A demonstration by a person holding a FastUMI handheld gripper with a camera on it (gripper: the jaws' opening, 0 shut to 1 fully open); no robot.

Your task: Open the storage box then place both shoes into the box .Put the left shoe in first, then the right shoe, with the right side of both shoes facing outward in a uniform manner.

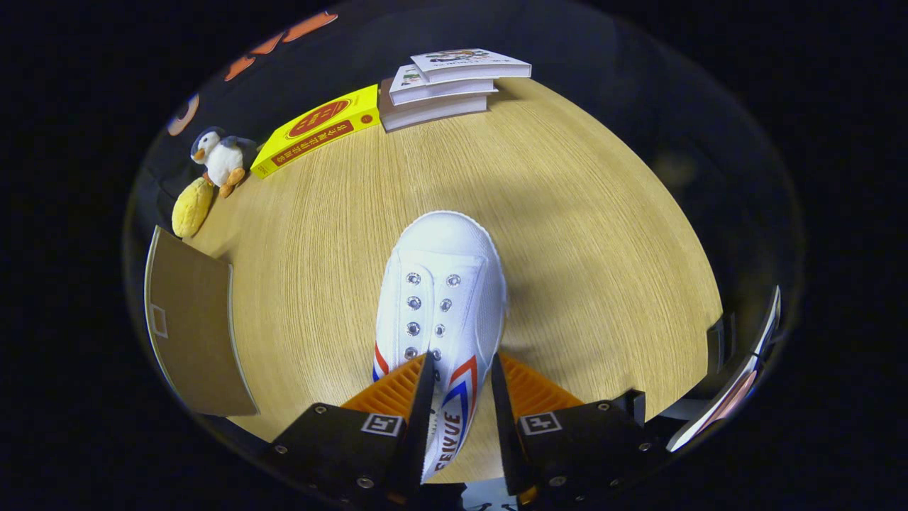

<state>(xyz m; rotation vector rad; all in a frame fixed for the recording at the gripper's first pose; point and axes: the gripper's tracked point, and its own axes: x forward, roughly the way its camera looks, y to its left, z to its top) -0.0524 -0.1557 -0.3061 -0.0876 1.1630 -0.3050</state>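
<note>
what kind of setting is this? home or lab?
Likely a staged recording booth, not a home: a wooden table against black cloth, dressed with stacked books and a plush penguin. The gripper is shut on a white shoe.

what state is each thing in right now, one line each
gripper: jaws closed on the shoe's rear side wall, one inside the opening, one outside
white shoe: held, toe pointing away beyond the jaws, unlaced
brown flap: lying flat beside the table's edge
yellow book: lying flat
stack of books: three piled, lying flat
penguin toy: upright
yellow plush: lying beside the penguin
</note>
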